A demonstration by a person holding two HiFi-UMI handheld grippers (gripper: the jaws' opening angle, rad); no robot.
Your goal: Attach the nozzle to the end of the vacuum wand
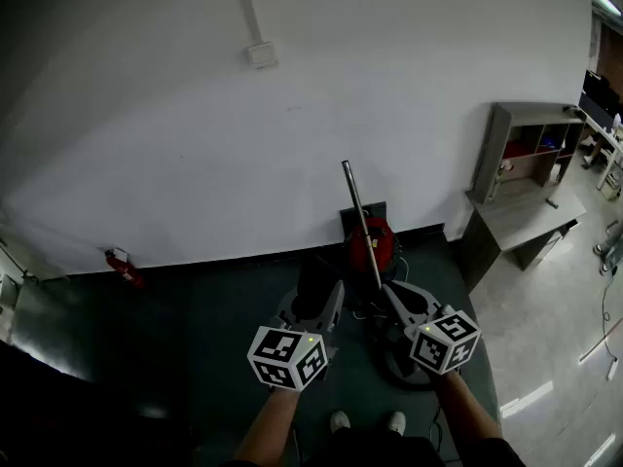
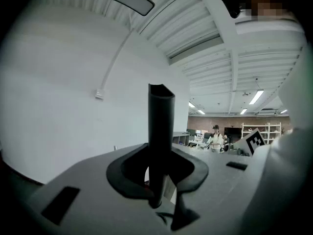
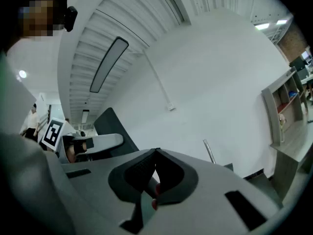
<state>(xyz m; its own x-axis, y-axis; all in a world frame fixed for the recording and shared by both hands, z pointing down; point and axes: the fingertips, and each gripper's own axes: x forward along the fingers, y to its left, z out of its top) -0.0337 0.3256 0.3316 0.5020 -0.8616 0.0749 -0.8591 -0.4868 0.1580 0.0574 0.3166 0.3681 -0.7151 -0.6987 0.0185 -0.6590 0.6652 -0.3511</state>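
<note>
**Position.** The nozzle [image 2: 161,131], a dark tube with a slanted tip, stands upright in the left claw [image 2: 159,176]. That claw's jaws are partly closed, with the pads pressing on the tube's lower section. In the head view the nozzle sits just left of the wand [image 1: 359,220] and well below the wand's free upper end. The wand is a slim metal tube rising at a slant from the red vacuum body [image 1: 382,246] toward the wall [image 1: 292,86]. The right claw [image 3: 155,180] is fully closed with nothing visible between its pads. It sits just right of the wand's base, and I cannot tell whether it touches the wand.

**Hazards, as I judge them.**
- The wand is ungripped, so pushing the nozzle on could shove it aside or topple it.
- The nozzle is upright and the wand slanted, so mismatched axes would jam the joint.
- The tube is round and may twist or slide in the pads under load.
- The nozzle's socket end is hidden, so I risk presenting the wrong end.
</note>
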